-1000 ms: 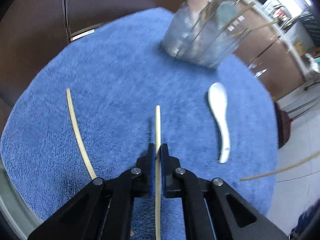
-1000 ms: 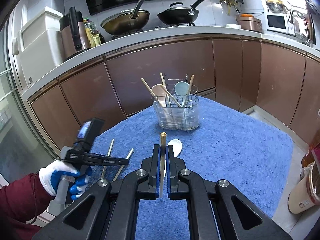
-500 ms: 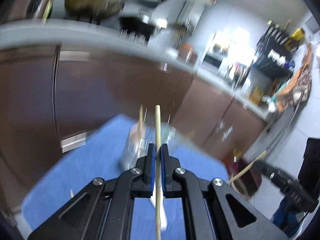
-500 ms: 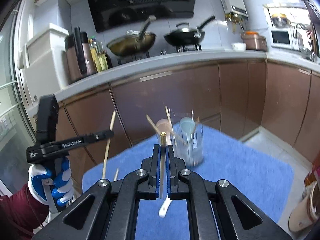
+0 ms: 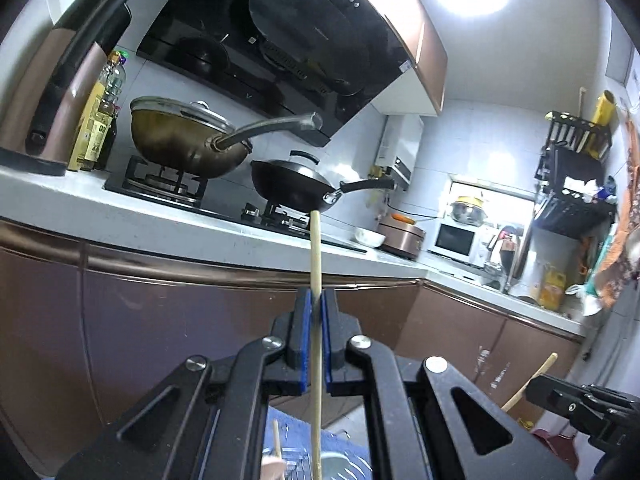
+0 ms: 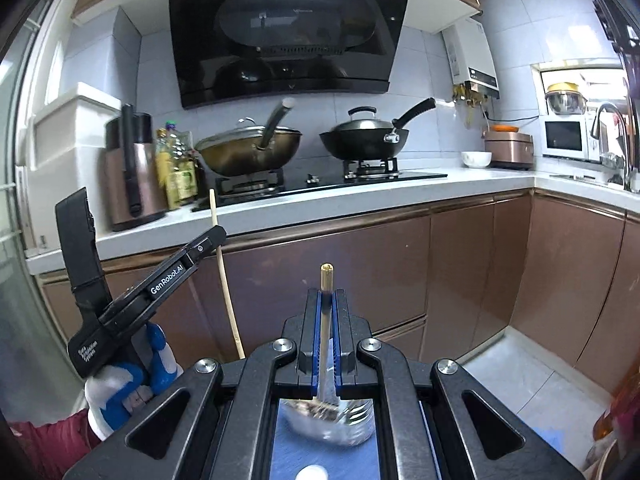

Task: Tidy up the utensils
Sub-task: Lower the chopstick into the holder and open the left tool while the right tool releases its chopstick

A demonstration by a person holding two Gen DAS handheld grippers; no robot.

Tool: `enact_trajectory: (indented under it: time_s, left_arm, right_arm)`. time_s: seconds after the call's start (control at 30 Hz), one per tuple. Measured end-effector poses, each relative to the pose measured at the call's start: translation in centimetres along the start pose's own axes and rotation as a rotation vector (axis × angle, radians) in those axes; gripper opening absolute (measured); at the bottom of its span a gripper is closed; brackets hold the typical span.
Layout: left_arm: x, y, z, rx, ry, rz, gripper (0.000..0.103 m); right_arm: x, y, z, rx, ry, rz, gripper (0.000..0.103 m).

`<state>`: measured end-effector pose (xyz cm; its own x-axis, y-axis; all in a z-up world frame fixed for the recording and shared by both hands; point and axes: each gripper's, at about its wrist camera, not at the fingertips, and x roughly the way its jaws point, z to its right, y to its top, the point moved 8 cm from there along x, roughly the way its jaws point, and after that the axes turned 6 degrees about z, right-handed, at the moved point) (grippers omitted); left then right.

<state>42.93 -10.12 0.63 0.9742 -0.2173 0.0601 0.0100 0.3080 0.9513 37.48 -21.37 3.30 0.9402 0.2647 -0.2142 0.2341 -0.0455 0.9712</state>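
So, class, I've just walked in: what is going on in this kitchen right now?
A person is sorting utensils with a handheld gripper in each hand. The left gripper is shut on a pale wooden chopstick; the right gripper is shut on a second chopstick. Both are raised in front of the brown cabinets, with the clear utensil holder below on the blue mat.

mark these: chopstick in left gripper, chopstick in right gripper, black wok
chopstick in left gripper (image 5: pixel 315 256), left wrist view, bare shaft above the jaws
chopstick in right gripper (image 6: pixel 326 278), right wrist view, tip beyond the jaws
black wok (image 6: pixel 362 142), right wrist view, outer bowl wall
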Motion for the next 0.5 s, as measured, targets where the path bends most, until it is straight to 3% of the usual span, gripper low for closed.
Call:
enact_trajectory:
  time_s: [0.3,0.5]
  left_arm:
    - [5.5,-6.9,-0.7,0.016,0.057,-0.064,0.004]
    - [6.0,-10.7,-1.6,0.043,0.068,-0.081,0.006]
  right_arm:
    - [6.4,-3.8,2.4,-0.007,-0.051,-0.065,0.005]
    - [8.2,-7.6,2.9,0.017,-0.045,-0.132,0.006]
